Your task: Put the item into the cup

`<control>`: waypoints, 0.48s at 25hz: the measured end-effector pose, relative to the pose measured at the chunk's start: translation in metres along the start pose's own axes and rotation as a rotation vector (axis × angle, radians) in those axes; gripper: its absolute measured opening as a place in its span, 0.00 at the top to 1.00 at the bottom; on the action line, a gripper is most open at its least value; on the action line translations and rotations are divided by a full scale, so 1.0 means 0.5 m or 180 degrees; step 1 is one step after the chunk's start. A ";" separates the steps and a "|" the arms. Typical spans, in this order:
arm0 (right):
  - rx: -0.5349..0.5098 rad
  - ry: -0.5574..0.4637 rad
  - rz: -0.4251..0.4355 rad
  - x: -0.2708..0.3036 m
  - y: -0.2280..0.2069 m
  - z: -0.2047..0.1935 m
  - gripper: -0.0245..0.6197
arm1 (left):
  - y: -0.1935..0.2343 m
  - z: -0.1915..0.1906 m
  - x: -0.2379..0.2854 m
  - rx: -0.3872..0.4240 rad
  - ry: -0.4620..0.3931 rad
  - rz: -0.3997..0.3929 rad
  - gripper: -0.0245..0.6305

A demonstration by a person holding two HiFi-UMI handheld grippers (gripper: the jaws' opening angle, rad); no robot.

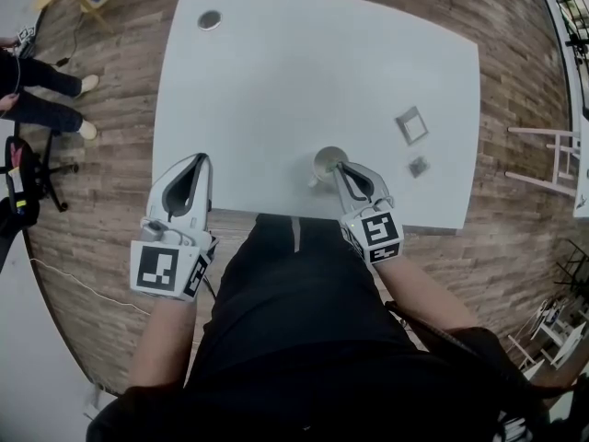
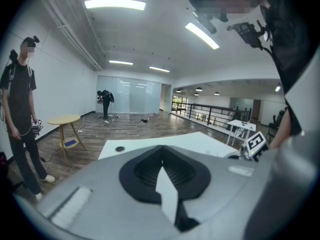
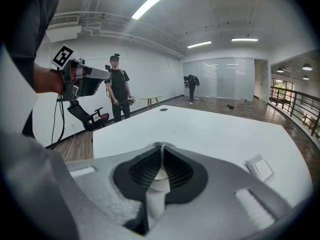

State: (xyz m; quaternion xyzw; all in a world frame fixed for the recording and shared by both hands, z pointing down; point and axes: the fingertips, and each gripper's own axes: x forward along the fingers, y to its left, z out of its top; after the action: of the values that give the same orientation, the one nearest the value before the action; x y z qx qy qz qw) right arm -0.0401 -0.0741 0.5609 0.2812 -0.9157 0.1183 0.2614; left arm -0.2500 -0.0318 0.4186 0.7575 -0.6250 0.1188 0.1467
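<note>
A pale cup [image 1: 325, 161] stands near the front edge of the white table [image 1: 304, 72]. My right gripper [image 1: 339, 167] is shut, its tips at the cup's right rim; nothing shows between them. In the right gripper view the closed tips [image 3: 161, 145] meet above the cup [image 3: 159, 177], glimpsed through the gap behind them. A small dark item [image 1: 419, 166] lies on the table right of the cup, with a grey square frame [image 1: 411, 125] beyond it. My left gripper [image 1: 202, 158] hangs shut and empty over the table's front-left corner.
A round grommet hole [image 1: 210, 19] sits at the table's far left. A person [image 3: 118, 91] stands beside an office chair [image 3: 85, 118] to the left of the table, and a small yellow table [image 2: 65, 120] stands behind. Railings and white furniture [image 1: 552, 155] are to the right.
</note>
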 end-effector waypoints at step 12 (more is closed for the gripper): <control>-0.0080 0.0005 0.0067 0.003 0.013 0.001 0.93 | 0.003 -0.009 0.004 -0.0008 0.0038 -0.0002 0.96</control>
State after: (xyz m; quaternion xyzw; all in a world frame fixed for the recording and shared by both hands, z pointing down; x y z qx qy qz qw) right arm -0.0450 -0.0698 0.5610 0.2682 -0.9198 0.1098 0.2644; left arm -0.2511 -0.0321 0.4234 0.7568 -0.6240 0.1225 0.1514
